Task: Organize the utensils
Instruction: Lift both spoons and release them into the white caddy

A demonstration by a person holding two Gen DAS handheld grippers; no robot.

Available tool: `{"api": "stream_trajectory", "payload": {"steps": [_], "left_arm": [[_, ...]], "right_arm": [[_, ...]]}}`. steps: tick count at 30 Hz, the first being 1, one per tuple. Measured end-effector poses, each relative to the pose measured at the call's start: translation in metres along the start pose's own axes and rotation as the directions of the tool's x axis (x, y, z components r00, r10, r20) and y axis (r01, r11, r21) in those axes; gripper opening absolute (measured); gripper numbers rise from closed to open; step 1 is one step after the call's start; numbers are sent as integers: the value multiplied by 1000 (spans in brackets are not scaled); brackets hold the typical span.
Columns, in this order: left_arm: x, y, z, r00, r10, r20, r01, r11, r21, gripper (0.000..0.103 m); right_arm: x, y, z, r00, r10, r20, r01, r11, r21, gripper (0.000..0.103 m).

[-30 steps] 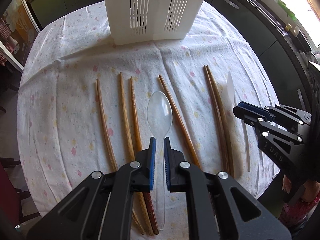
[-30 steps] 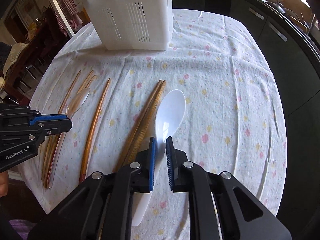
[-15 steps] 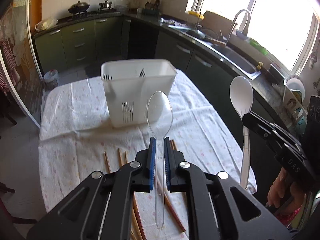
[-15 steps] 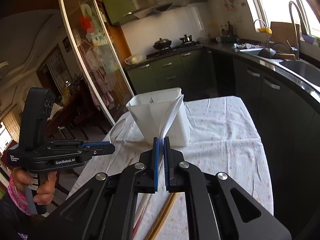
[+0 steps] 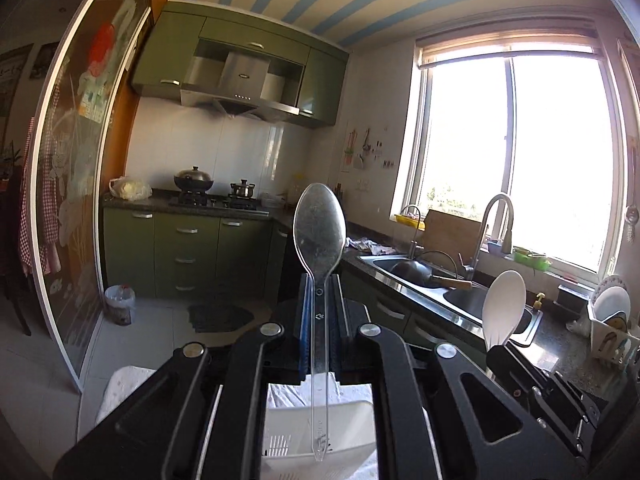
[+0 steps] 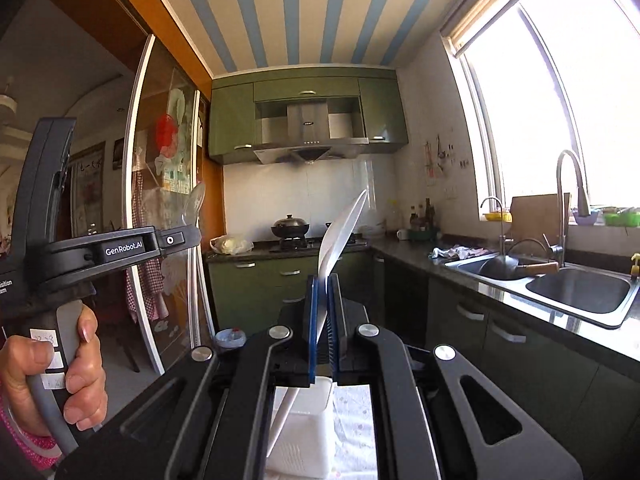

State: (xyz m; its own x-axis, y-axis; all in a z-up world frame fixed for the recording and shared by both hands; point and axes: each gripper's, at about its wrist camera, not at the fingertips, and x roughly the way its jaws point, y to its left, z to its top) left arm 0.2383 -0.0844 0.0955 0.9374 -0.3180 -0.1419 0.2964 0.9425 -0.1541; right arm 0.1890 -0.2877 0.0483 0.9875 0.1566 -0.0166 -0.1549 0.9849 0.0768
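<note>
Ceiling: blue and cream stripes point(image 6: 304, 12).
Wall cupboards: green, above the cooker point(image 5: 176, 64).
Hood: steel, under the cupboards point(image 6: 308, 136).
Cooker: lidded wok point(image 5: 193, 179) and small pot point(image 5: 242, 189) on the burners.
Bag: white, left of the cooker point(image 5: 128, 189).
Sink: steel, double, dark pan in one bowl point(image 6: 576, 288).
Tap: tall, curved point(image 5: 494, 224).
Window: bright, blind rolled up point(image 5: 520, 148).
Bin: on the floor by the drawers point(image 5: 119, 304).
</note>
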Motion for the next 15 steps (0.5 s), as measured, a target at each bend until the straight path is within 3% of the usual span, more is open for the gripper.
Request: {"api": "stream_trajectory", "payload": {"steps": [5, 10, 15], "left_arm": [[29, 2, -17, 999, 33, 29, -34, 999, 30, 8], [54, 14, -48, 998, 57, -33, -56, 998, 27, 8], [60, 17, -73, 996, 60, -72, -57, 998, 41, 8]], "right_arm": [[56, 13, -16, 998, -46, 49, 50, 996, -76, 5], [104, 15, -47, 997, -75, -2, 74, 990, -117, 5], [121, 19, -74, 996, -85, -32, 78, 982, -173, 5]]}}
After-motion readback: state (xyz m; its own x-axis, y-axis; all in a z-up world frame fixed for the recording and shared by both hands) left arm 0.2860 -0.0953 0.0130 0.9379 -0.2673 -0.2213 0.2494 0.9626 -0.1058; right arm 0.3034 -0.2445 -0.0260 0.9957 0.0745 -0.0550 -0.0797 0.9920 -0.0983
